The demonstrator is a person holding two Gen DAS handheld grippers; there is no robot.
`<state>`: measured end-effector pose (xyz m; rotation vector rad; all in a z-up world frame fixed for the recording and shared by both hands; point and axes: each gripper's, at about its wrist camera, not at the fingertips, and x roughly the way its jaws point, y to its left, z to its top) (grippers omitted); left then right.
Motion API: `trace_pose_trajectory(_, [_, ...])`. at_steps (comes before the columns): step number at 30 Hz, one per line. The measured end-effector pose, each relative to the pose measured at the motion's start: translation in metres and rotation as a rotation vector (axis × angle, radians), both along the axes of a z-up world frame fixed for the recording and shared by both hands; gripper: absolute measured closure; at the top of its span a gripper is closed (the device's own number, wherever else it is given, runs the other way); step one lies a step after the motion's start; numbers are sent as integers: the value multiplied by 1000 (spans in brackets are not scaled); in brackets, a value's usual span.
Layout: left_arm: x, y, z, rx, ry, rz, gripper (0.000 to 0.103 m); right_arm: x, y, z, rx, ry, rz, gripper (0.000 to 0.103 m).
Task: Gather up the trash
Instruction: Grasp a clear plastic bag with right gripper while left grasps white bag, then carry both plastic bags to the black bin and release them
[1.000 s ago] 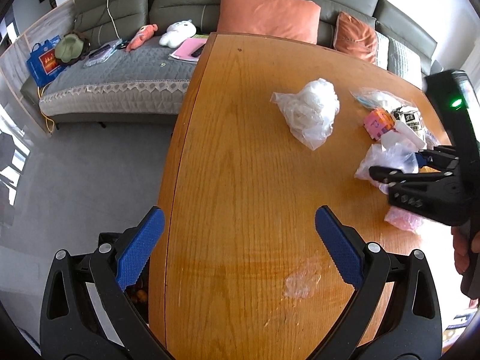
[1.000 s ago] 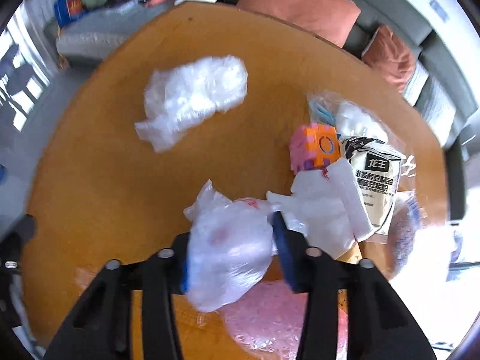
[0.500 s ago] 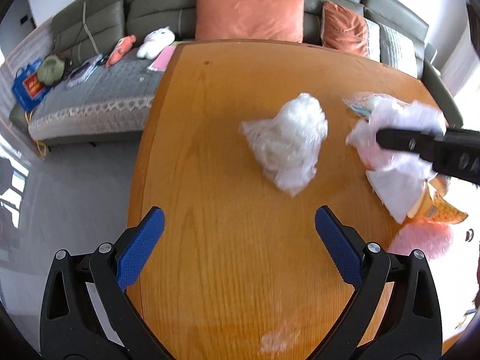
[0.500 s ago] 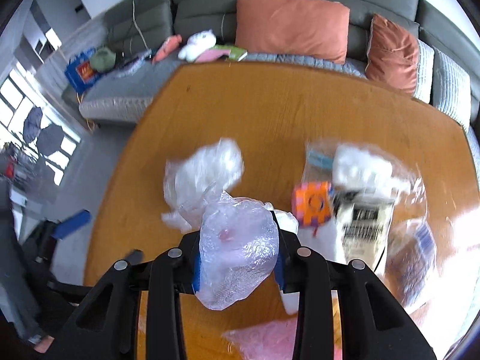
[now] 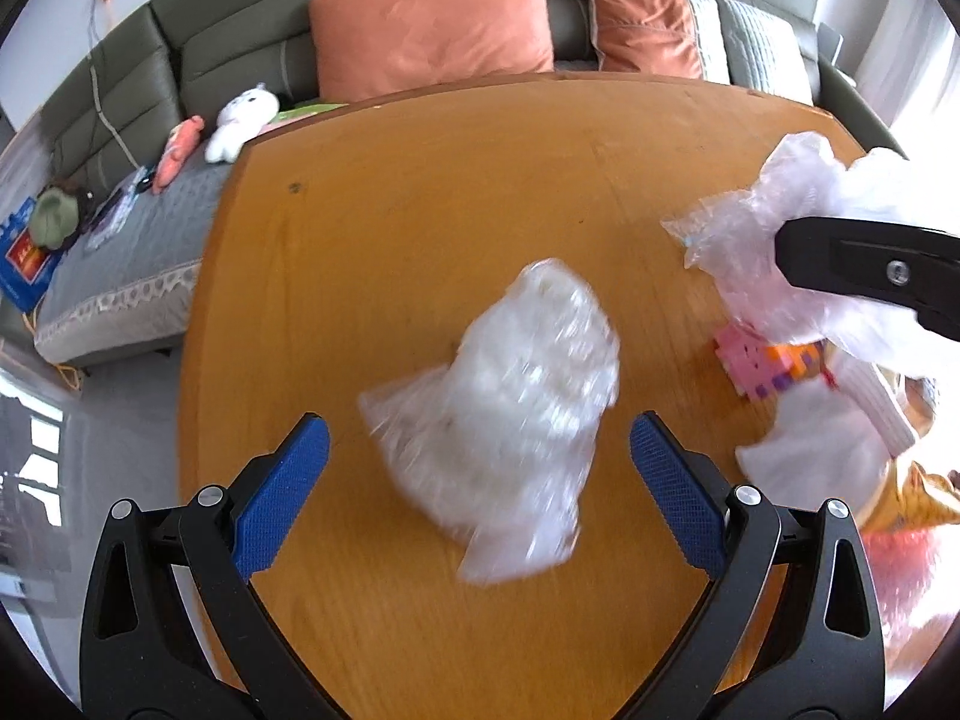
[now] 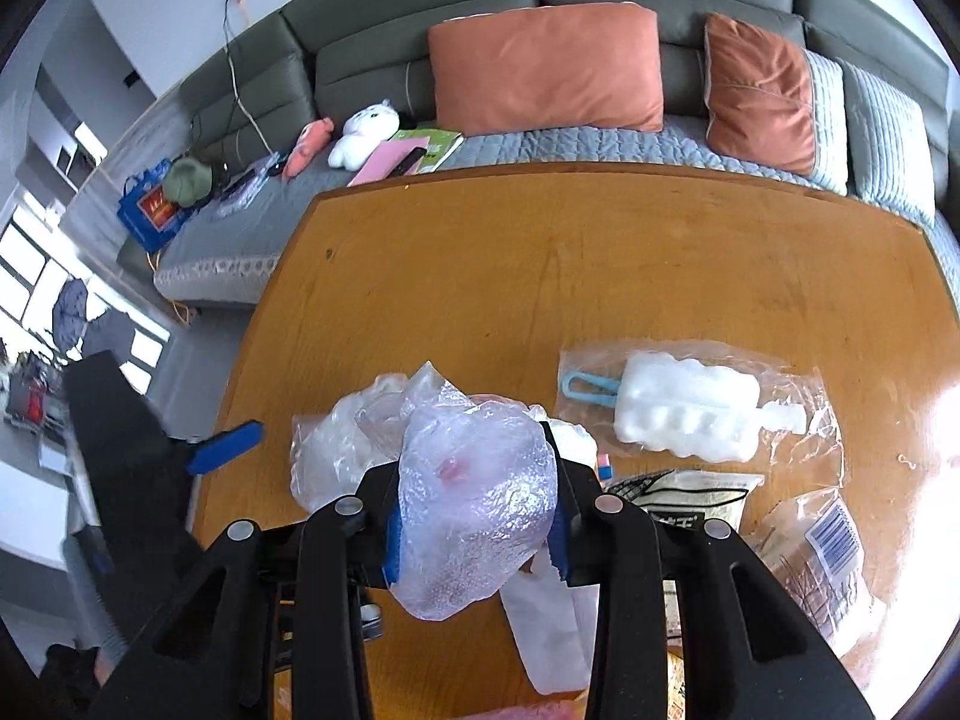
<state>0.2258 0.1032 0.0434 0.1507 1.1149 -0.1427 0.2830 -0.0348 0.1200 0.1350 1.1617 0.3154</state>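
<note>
A crumpled clear plastic bag (image 5: 504, 414) lies on the wooden table (image 5: 420, 228), just ahead of my open left gripper (image 5: 480, 492), whose blue pads stand wide on either side of its near end. My right gripper (image 6: 474, 516) is shut on a clear bubble-wrap bag (image 6: 474, 498) with a pink spot, lifted off the table; from the left wrist that bag (image 5: 756, 240) hangs at the far right. The left gripper's blue pad (image 6: 225, 447) shows at the left of the right wrist view, beside the crumpled bag (image 6: 336, 450).
More litter lies on the table's right side: a pink and orange cube (image 5: 774, 363), white paper (image 5: 822, 450), a bagged white foam piece (image 6: 690, 414), a black and white packet (image 6: 684, 495), a barcode wrapper (image 6: 822, 546). A grey sofa (image 6: 420, 42) with orange cushions stands beyond the far edge.
My left gripper has moved right across the table up to the crumpled bag. My right gripper has lifted its bubble-wrap bag off the pile and rolled level.
</note>
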Motion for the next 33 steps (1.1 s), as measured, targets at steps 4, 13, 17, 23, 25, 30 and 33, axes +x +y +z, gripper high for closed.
trace_pose_trajectory(4, [11, -6, -12, -2, 29, -5, 42, 1, -3, 2, 5, -3, -14, 66])
trace_pose_trajectory(13, [-16, 7, 1, -82, 7, 20, 50, -11, 5, 12, 20, -9, -1, 66])
trace_pose_trajectory(17, [-40, 22, 13, -127, -6, 68, 50, -22, 16, 20, 32, -11, 19, 66])
trace_pose_trajectory(23, [-83, 47, 34, -150, -51, 127, 50, -55, 48, 35, 28, -22, 82, 66])
trace_pose_trajectory(25, [-100, 58, 39, -148, -63, 153, 50, -68, 61, 38, 27, -23, 110, 66])
trace_pose_trajectory(30, [-139, 92, 47, -149, -85, 222, 50, -96, 97, 40, 31, -5, 182, 66])
trace_pose_trajectory(33, [-165, 114, 50, -138, -98, 268, 50, -114, 122, 36, 42, 15, 238, 66])
